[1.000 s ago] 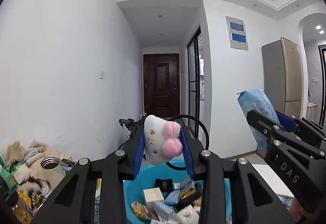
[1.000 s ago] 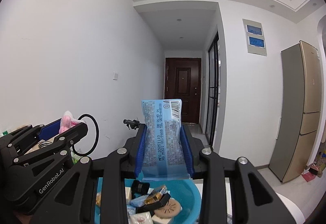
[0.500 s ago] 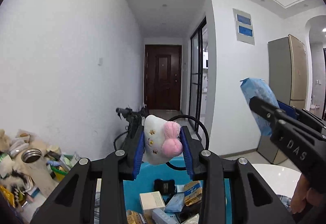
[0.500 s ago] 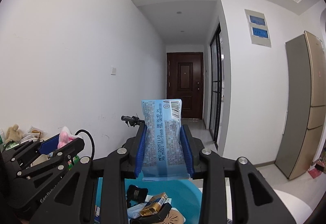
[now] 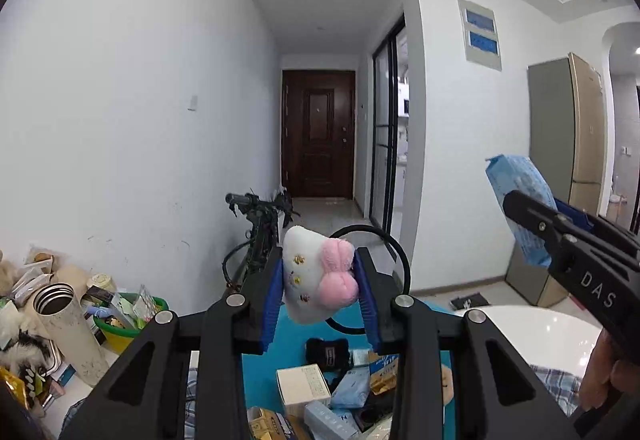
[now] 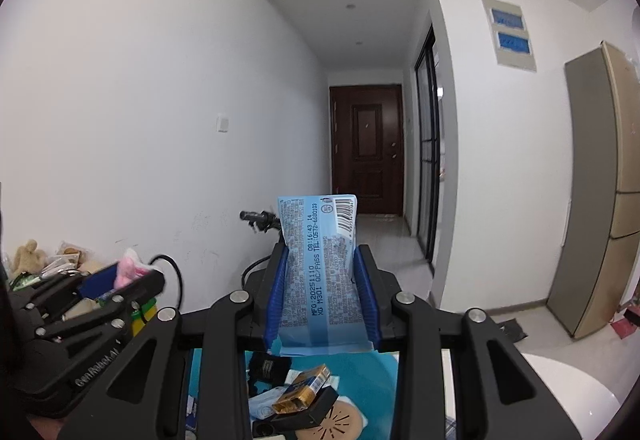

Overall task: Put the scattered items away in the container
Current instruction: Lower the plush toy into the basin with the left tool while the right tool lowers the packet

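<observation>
My left gripper (image 5: 320,292) is shut on a white plush toy with a pink bow (image 5: 316,280) and a black loop, held above the blue container (image 5: 288,348). My right gripper (image 6: 320,292) is shut on a light blue printed packet (image 6: 320,276), held upright above the same container (image 6: 376,372). The container holds several small boxes and packets. The right gripper with its packet (image 5: 520,208) shows at the right of the left wrist view. The left gripper (image 6: 120,280) shows at the left of the right wrist view.
A pile of loose items lies at the left: a steel flask (image 5: 64,324), a green bowl (image 5: 120,328), packets and a plush toy (image 6: 28,252). A white round tabletop (image 5: 532,336) lies at the right. A bicycle (image 5: 256,224) stands by the wall behind the container.
Both grippers have tilted down and shifted a little, so more of the container and the left pile shows. Each grip is unchanged.
</observation>
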A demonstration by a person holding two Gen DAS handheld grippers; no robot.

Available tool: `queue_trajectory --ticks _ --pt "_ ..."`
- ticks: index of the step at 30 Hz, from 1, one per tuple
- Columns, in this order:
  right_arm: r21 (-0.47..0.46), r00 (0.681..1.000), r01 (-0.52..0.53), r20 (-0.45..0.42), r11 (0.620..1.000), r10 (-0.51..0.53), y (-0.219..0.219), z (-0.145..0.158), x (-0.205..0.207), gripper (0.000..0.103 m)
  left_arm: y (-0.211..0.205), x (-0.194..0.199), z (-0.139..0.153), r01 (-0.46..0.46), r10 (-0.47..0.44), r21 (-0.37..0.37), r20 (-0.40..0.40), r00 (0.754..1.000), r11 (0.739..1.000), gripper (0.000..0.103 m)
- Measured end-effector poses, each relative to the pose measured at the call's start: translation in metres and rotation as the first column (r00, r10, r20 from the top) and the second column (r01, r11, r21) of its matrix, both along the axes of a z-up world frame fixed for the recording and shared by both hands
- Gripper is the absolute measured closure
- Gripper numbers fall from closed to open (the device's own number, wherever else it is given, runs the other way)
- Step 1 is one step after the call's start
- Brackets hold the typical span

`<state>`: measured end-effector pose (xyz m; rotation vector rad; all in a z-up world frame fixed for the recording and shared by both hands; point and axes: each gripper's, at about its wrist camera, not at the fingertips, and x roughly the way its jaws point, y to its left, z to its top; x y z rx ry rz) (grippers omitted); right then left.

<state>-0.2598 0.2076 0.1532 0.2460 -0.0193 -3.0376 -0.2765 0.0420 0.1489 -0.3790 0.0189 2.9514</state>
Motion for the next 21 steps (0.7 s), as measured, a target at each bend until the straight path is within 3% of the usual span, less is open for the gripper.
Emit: queue_trajectory --ticks 7,11,17,21 --pt "-0.011 0.999 0.012 0.042 1.000 -0.012 0.011 -0.003 -0.011 0.071 0.011 -0.027 -0.019 0.069 -0.070 0.013 0.134 0.988 0.998 0.067" --pt "0.012 0.997 0.014 0.076 1.000 -0.015 0.014 -0.006 -0.017 0.071 0.025 -0.041 -0.034 0.102 -0.096 -0.021 0.212 0.973 0.995 0.067" --pt "0.002 0.990 -0.017 0.139 1.000 0.016 0.019 -0.012 -0.026 0.071 0.047 -0.058 -0.059 0.173 -0.145 -0.050 0.348 0.926 0.984 0.067" --pt "0.003 0.990 -0.013 0.144 1.000 0.012 0.024 -0.011 -0.026 0.071 0.058 -0.067 -0.080 0.212 -0.164 -0.058 0.446 0.880 0.976 0.067"
